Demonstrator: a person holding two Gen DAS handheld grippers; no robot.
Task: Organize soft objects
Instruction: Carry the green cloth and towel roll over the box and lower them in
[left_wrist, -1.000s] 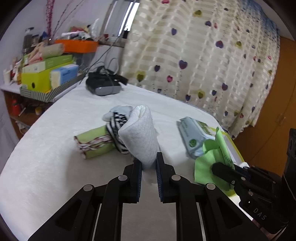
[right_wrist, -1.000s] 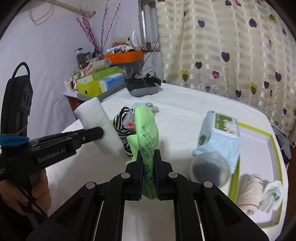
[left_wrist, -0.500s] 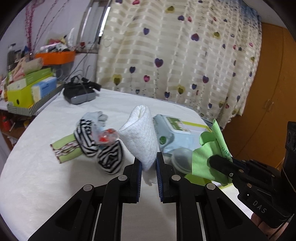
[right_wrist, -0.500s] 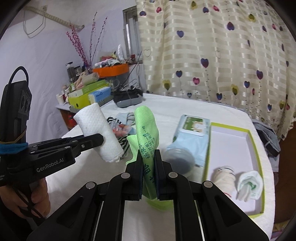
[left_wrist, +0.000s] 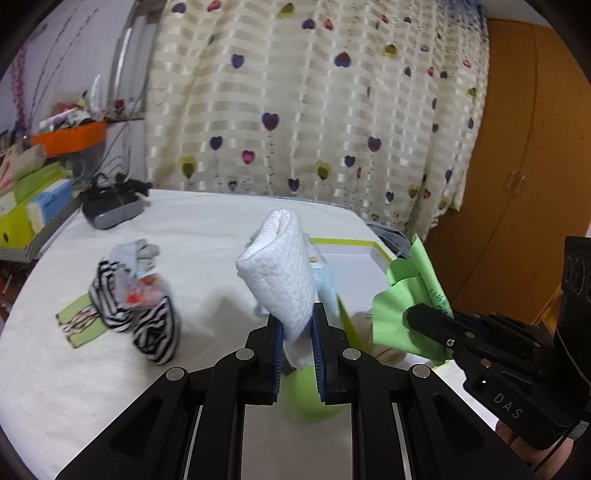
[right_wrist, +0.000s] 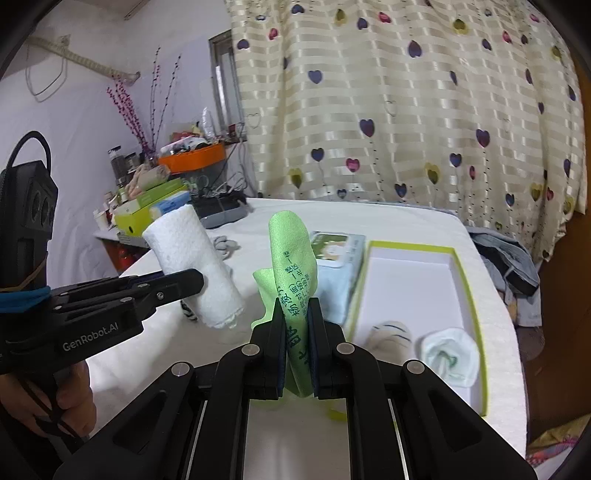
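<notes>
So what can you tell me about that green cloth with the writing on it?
The green cloth is thin, soft and bright lime, with dark green printed characters running along it. It is folded into a narrow strip that stands nearly upright, its rounded top uppermost and a loose flap hanging to one side. The right tongs are shut on its lower part and hold it above the white table; nothing else touches it.

Round table (right_wrist: 424, 221) under a white fleecy cover. Right wrist view: white tray with lime-green rim (right_wrist: 466, 280) at 3 o'clock; light-blue wipes pack (right_wrist: 338, 258) touching its left rim; dark headset (right_wrist: 221, 212) toward 11. Left wrist view: striped socks (left_wrist: 155, 325) at 9 o'clock, beside them a green patterned roll (left_wrist: 79, 323), grey sock (left_wrist: 142, 251) just behind.
</notes>
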